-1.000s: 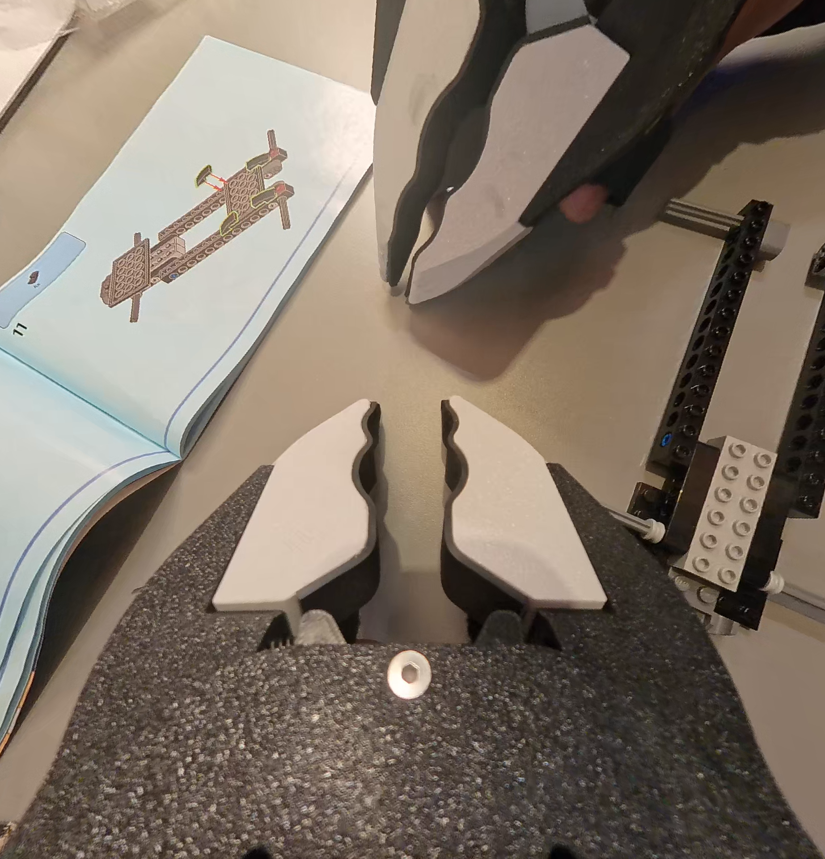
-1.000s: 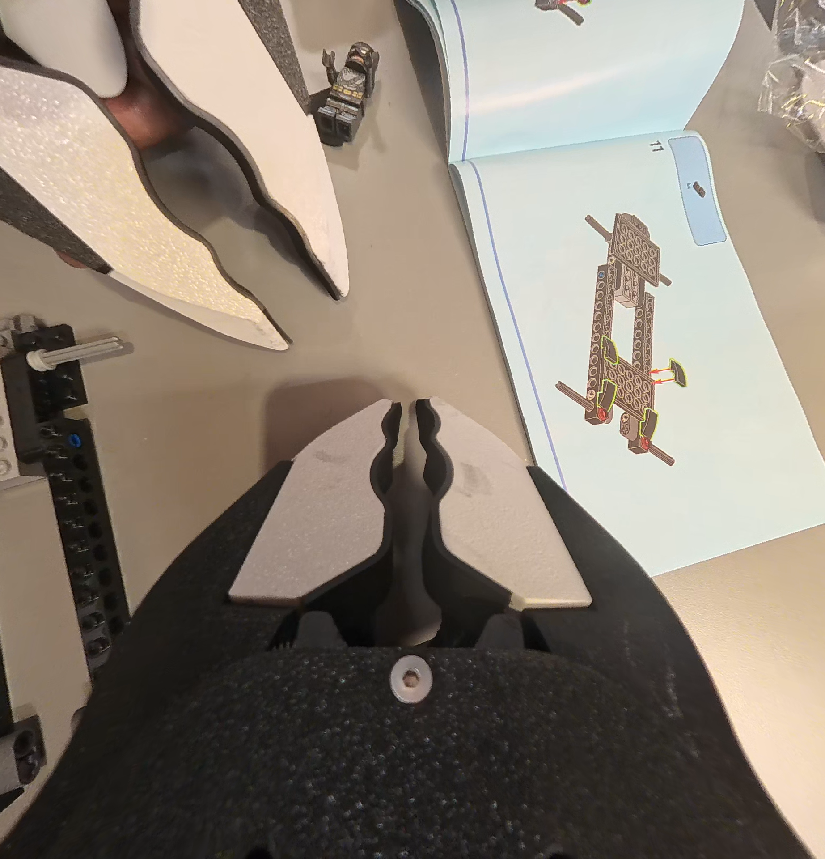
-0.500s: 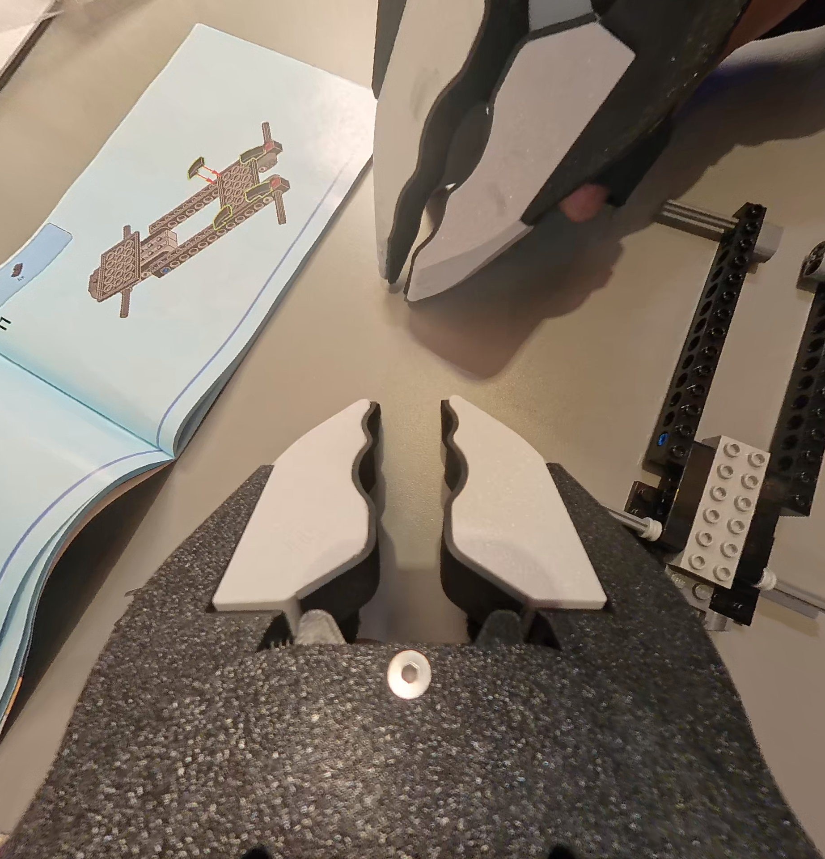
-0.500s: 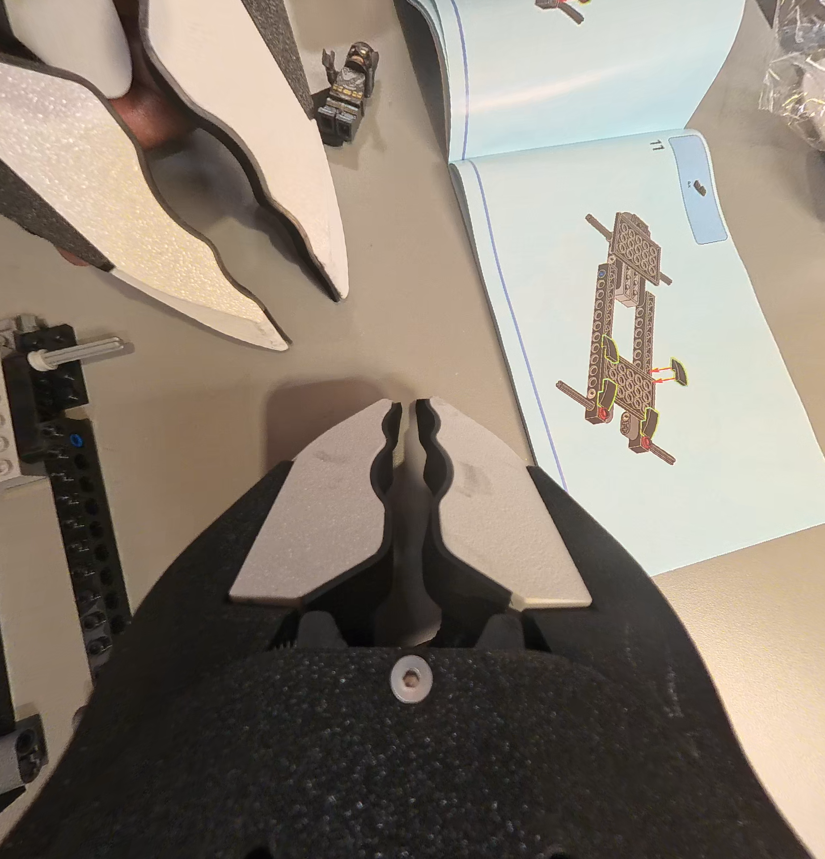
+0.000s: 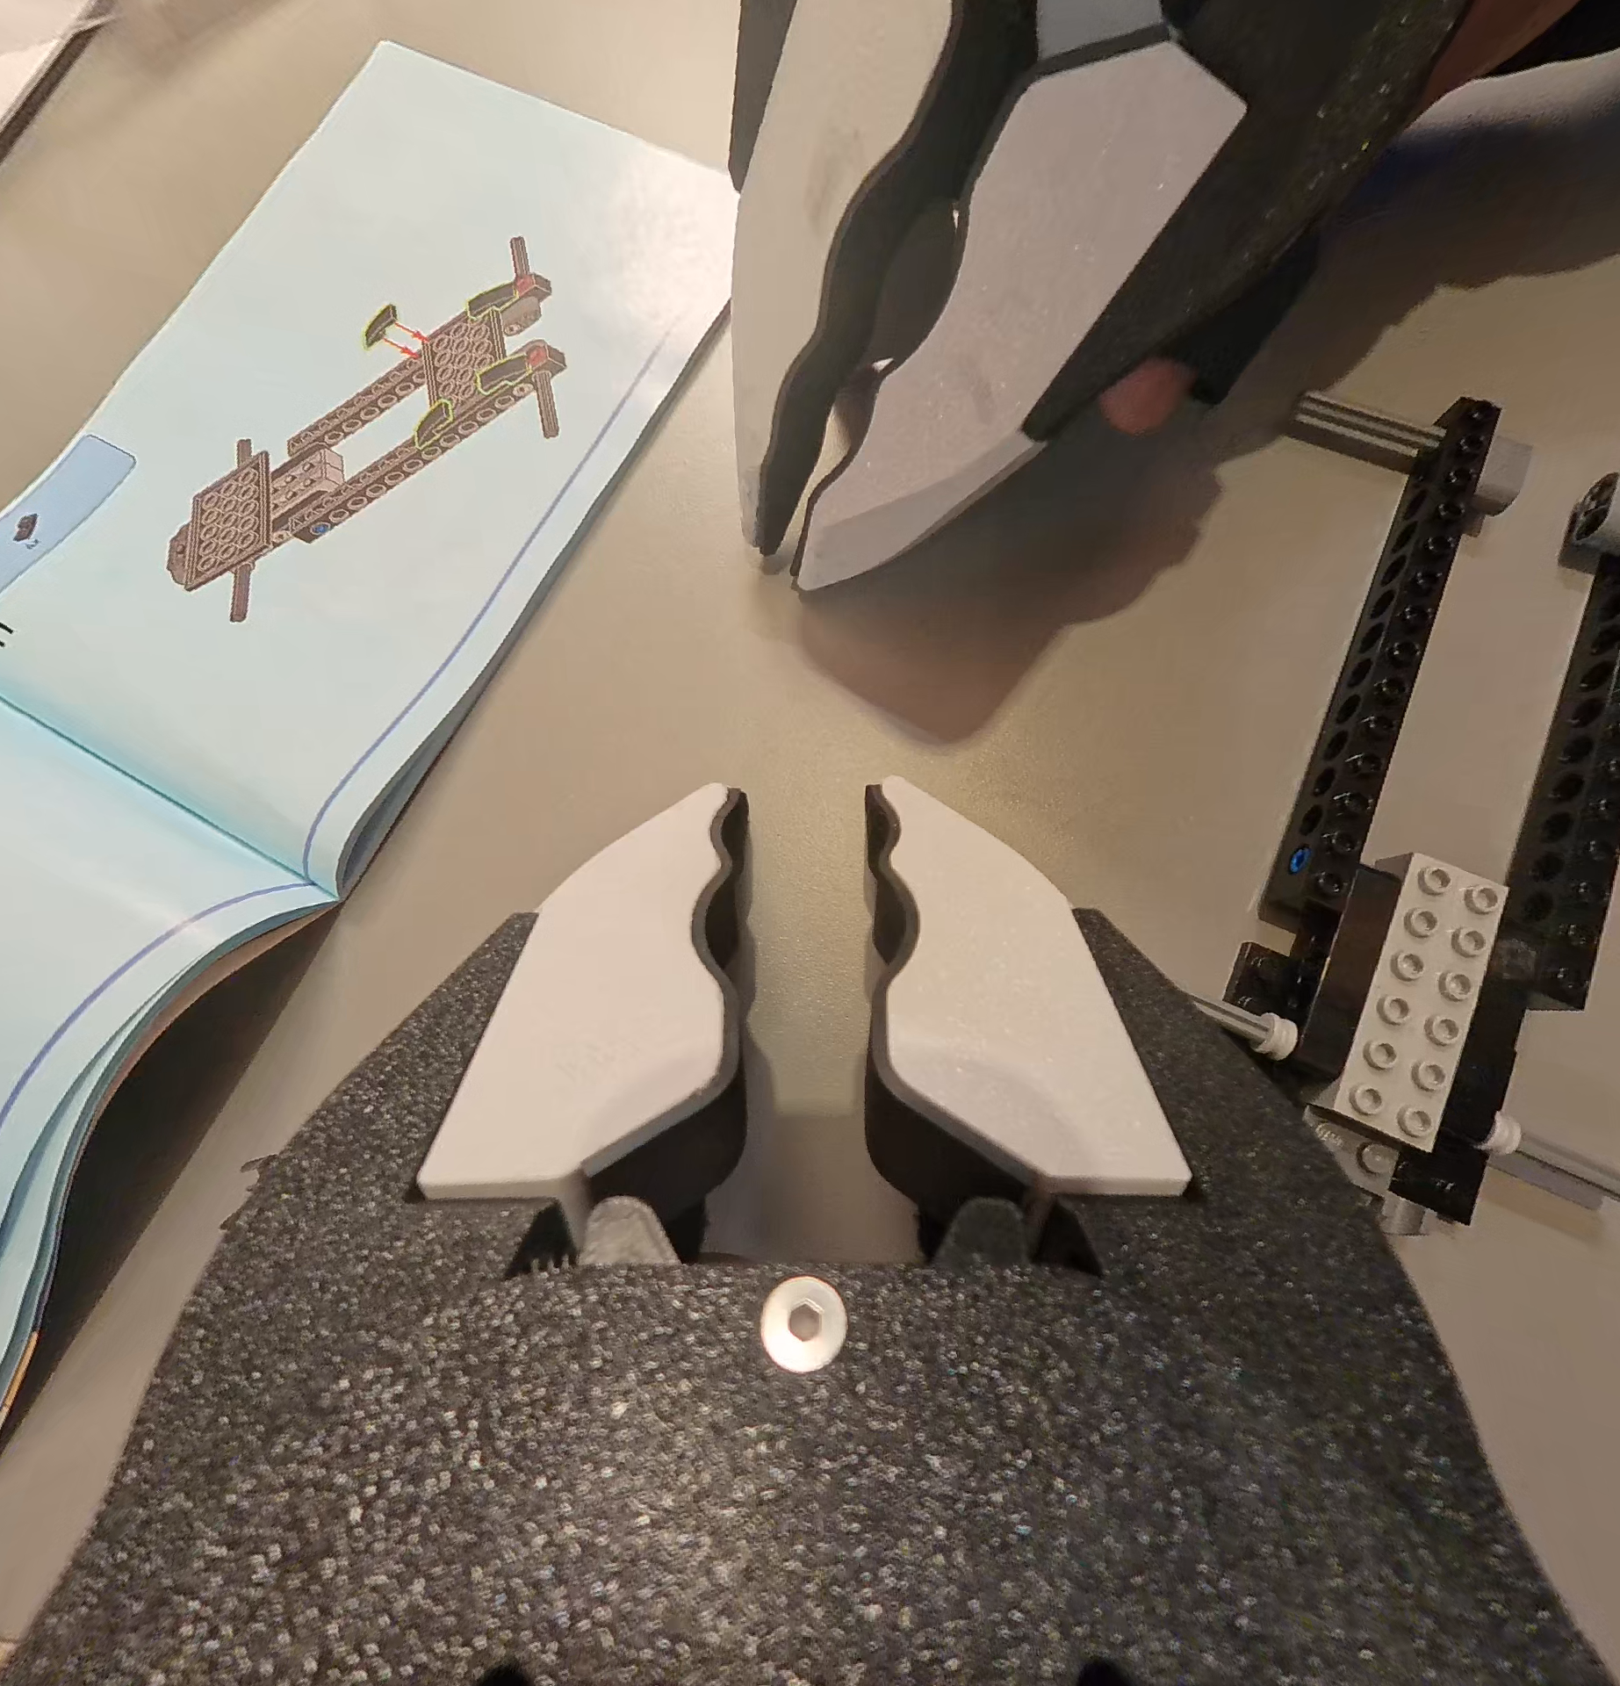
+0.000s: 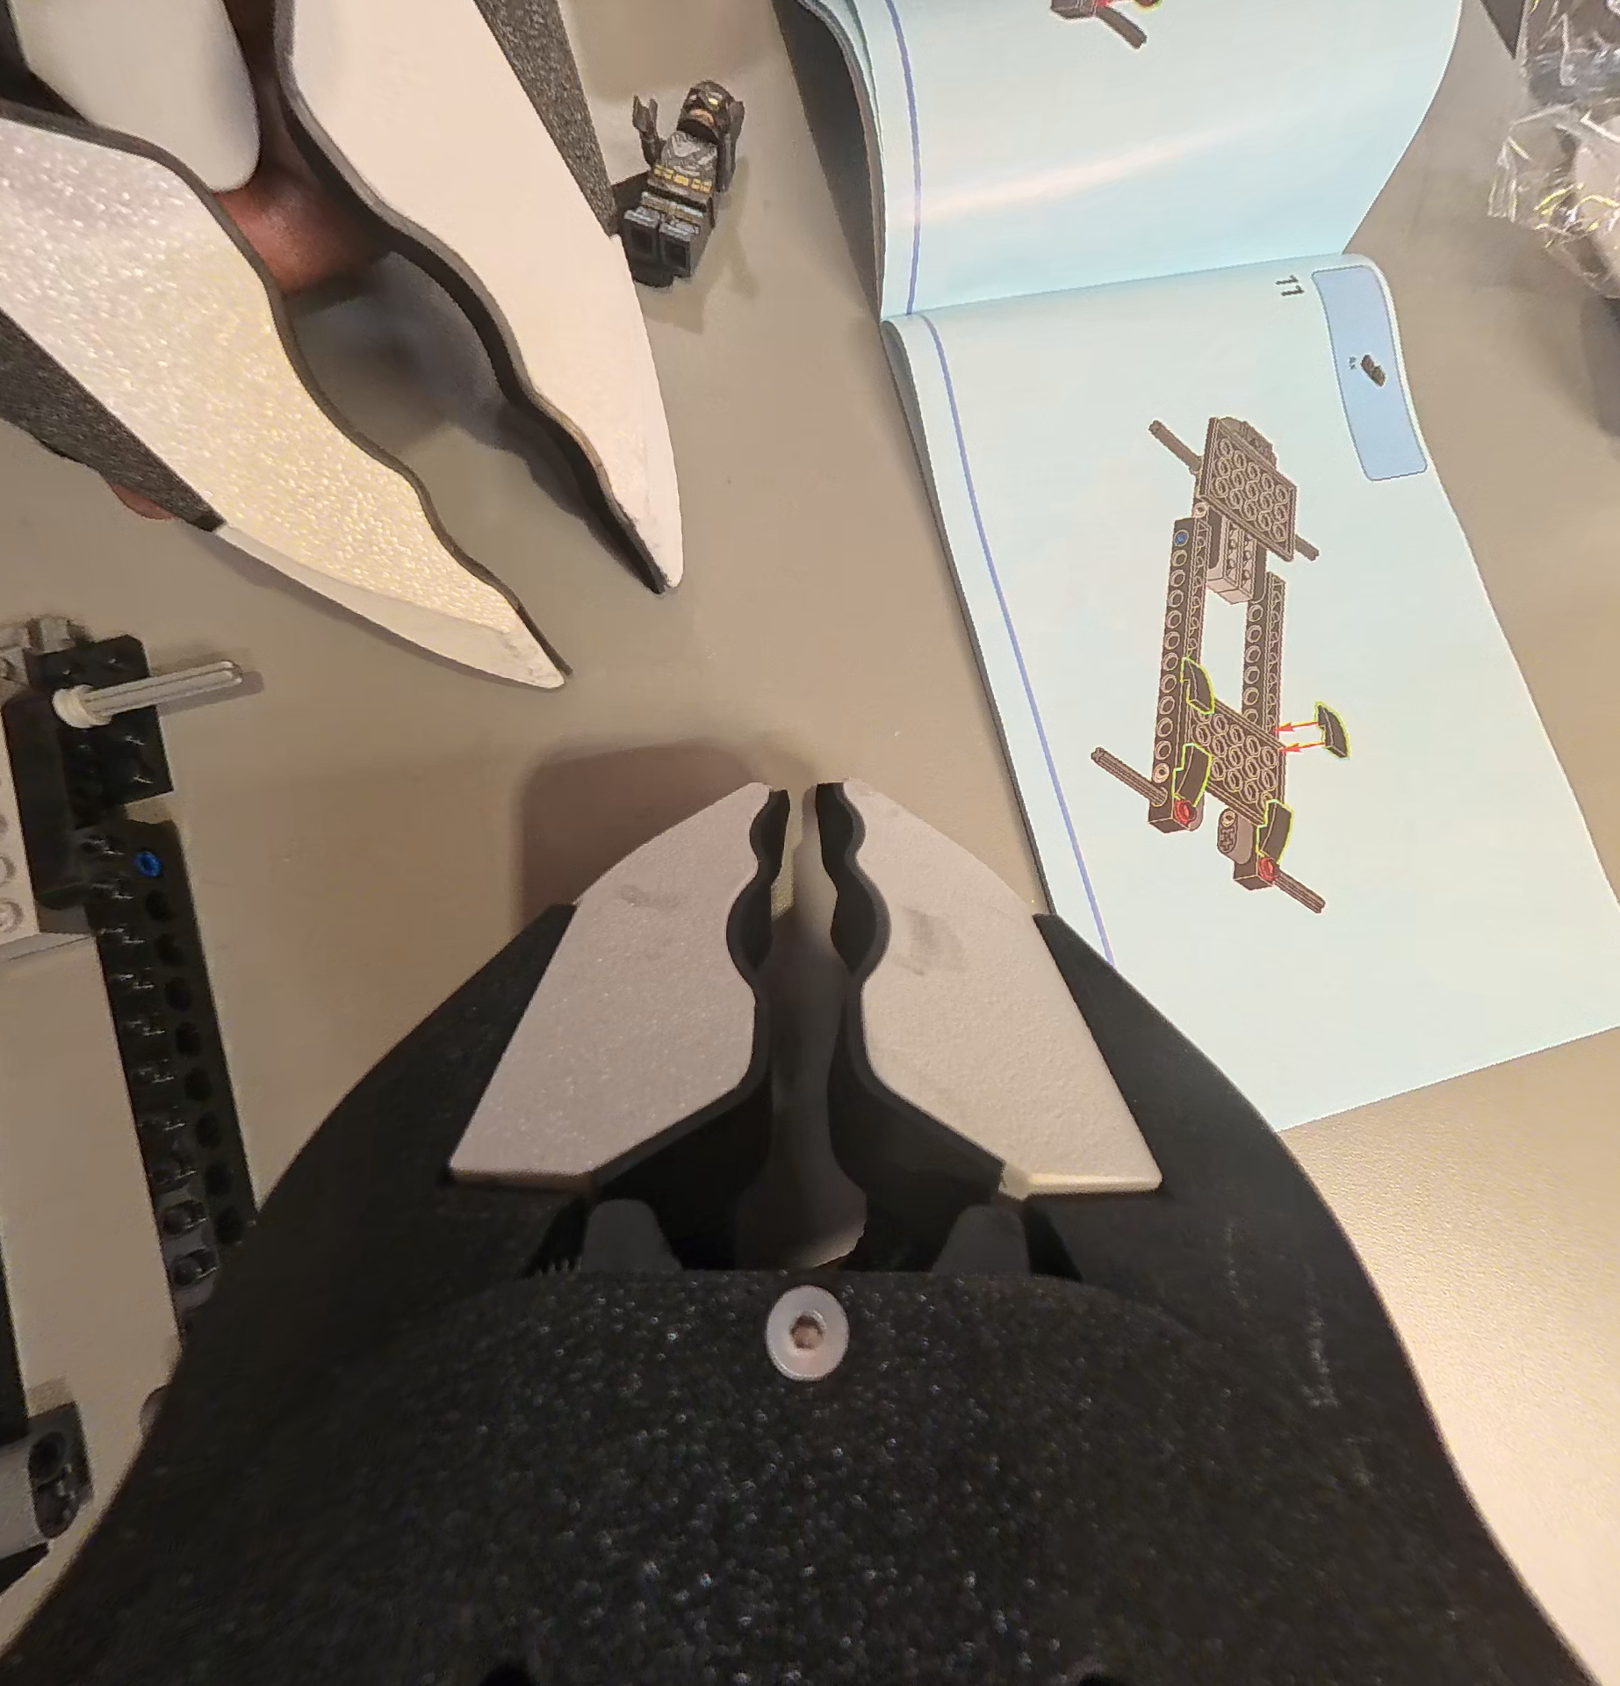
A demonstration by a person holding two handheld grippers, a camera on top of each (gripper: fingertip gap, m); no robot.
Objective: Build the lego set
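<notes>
We see only a smooth, matte grey-beige bench filling both views, with no wall, floor or window showing. Light falls from above and casts soft-edged dark shadows on its surface. At one far corner we make out crinkled clear plastic wrapping lying on it

My booklet lies open on pale blue pages with a brown diagram. The brick frame is black under a light grey plate, on the tan table.
</notes>
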